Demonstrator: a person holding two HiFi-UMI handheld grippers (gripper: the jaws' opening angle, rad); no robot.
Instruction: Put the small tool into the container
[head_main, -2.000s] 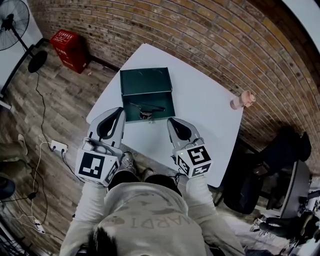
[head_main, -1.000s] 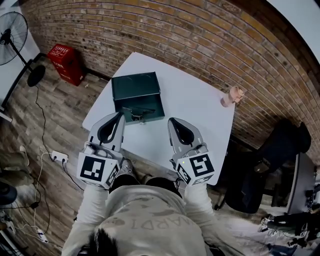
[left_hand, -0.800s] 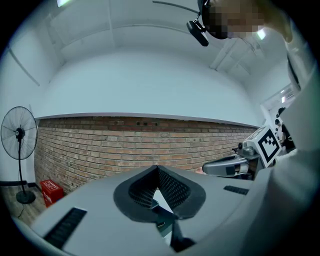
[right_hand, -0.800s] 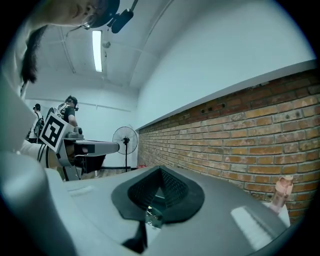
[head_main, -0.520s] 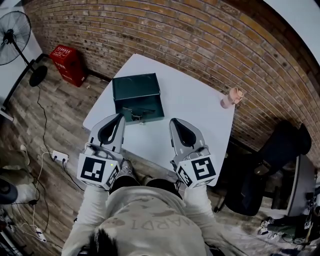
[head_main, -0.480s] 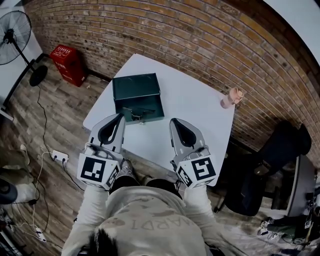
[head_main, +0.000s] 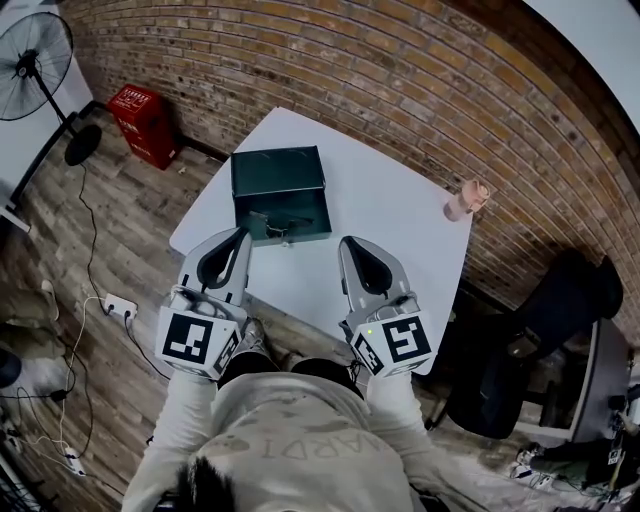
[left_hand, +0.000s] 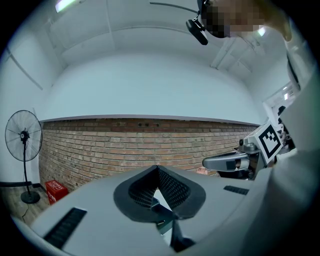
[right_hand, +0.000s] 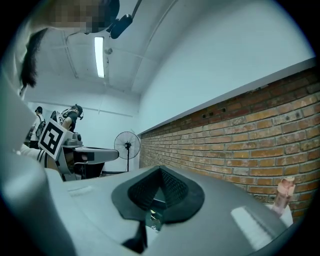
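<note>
A dark green metal box (head_main: 282, 180) stands open on the white table (head_main: 390, 215), its lid lying flat behind the tray. A dark small tool (head_main: 279, 217) lies inside the tray near its front wall. My left gripper (head_main: 240, 236) hovers just in front of the box's near left corner, jaws together with nothing between them. My right gripper (head_main: 346, 244) is level with it over bare table to the right of the box, also shut and empty. Each gripper view shows its own closed jaws, left gripper (left_hand: 158, 169) and right gripper (right_hand: 160, 171), pointing at the brick wall.
A pink bottle (head_main: 465, 200) stands at the table's far right edge, also seen as the pink bottle (right_hand: 284, 193). A red crate (head_main: 146, 122) and a standing fan (head_main: 42, 58) are on the wooden floor at the left. A dark office chair (head_main: 540, 330) is at the right.
Both grippers have stayed in place, shut. The head view has shifted slightly, so the box and table sit a little further right in the picture.
</note>
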